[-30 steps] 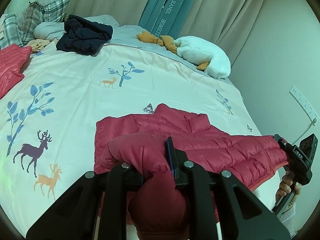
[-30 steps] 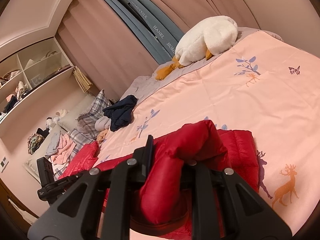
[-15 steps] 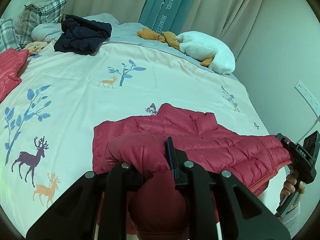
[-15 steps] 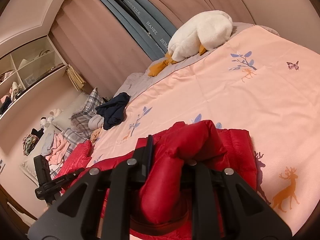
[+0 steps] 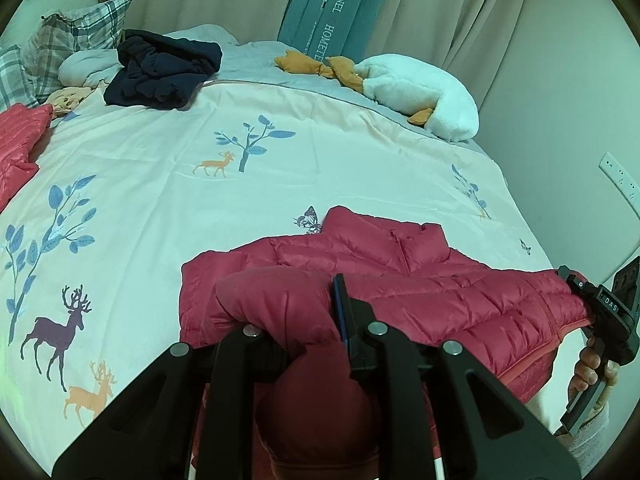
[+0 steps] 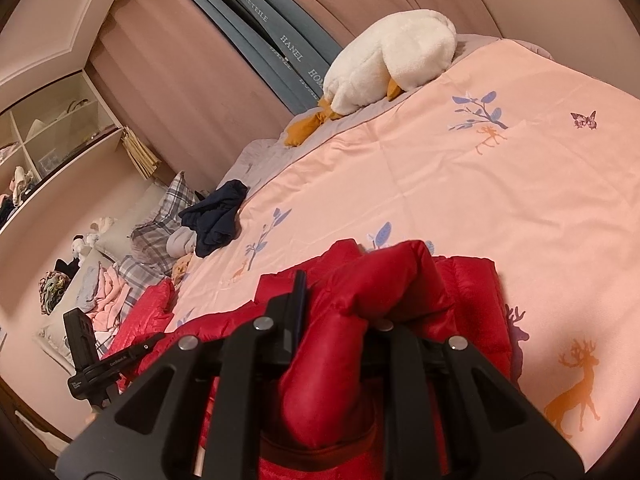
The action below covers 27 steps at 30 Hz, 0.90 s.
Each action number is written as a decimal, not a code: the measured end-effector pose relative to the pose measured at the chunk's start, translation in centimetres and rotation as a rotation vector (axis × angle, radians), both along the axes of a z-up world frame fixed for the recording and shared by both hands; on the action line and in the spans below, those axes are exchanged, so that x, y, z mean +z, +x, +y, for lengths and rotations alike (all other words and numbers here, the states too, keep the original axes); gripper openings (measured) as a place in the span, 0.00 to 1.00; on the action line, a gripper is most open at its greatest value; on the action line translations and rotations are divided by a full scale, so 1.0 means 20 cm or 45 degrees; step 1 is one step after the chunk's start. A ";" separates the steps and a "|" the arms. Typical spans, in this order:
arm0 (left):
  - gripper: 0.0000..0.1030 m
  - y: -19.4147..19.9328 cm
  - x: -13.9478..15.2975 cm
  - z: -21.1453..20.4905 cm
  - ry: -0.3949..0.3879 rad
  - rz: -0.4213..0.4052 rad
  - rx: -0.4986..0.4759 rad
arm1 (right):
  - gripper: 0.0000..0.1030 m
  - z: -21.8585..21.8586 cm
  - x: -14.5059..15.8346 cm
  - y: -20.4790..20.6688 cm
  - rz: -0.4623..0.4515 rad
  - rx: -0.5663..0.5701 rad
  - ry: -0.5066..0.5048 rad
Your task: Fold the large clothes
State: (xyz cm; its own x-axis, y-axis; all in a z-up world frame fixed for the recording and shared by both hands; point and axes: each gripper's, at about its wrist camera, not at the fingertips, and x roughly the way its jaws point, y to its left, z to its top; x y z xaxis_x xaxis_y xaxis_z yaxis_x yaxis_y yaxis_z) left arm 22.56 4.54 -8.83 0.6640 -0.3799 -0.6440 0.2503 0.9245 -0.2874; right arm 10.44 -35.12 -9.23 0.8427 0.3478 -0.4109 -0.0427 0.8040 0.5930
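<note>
A red puffer jacket (image 5: 420, 284) lies spread on the bed's near edge, collar pointing away from me. My left gripper (image 5: 304, 320) is shut on a bunched fold of its left side. My right gripper (image 6: 340, 312) is shut on a bunched fold of the jacket (image 6: 468, 292) at its other end. The right gripper also shows at the far right of the left wrist view (image 5: 604, 312), and the left gripper shows at the lower left of the right wrist view (image 6: 96, 364).
The bed has a pale duvet with deer prints (image 5: 160, 184). At its far side lie a dark navy garment (image 5: 164, 68), a white plush goose (image 5: 424, 92), plaid pillows (image 5: 76, 36) and another red garment (image 5: 16, 140). A wall (image 5: 580, 120) stands right.
Both grippers have pushed forward over the bed with the jacket still held; the jacket lies a little farther onto the duvet. The grips have not changed.
</note>
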 end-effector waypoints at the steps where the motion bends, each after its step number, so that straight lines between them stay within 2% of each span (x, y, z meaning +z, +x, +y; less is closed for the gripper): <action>1: 0.16 0.01 0.00 0.00 0.003 0.002 0.000 | 0.17 0.00 0.00 0.01 0.002 0.000 -0.001; 27: 0.18 0.14 -0.10 -0.05 0.050 0.049 0.023 | 0.17 0.02 -0.08 0.11 0.061 -0.016 -0.025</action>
State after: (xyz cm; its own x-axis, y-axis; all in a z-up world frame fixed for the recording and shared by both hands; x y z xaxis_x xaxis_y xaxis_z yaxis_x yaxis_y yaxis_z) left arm 25.28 3.53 -10.89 0.6449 -0.3420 -0.6835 0.2227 0.9396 -0.2600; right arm 12.64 -34.74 -10.84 0.8260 0.3289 -0.4577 -0.0042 0.8156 0.5785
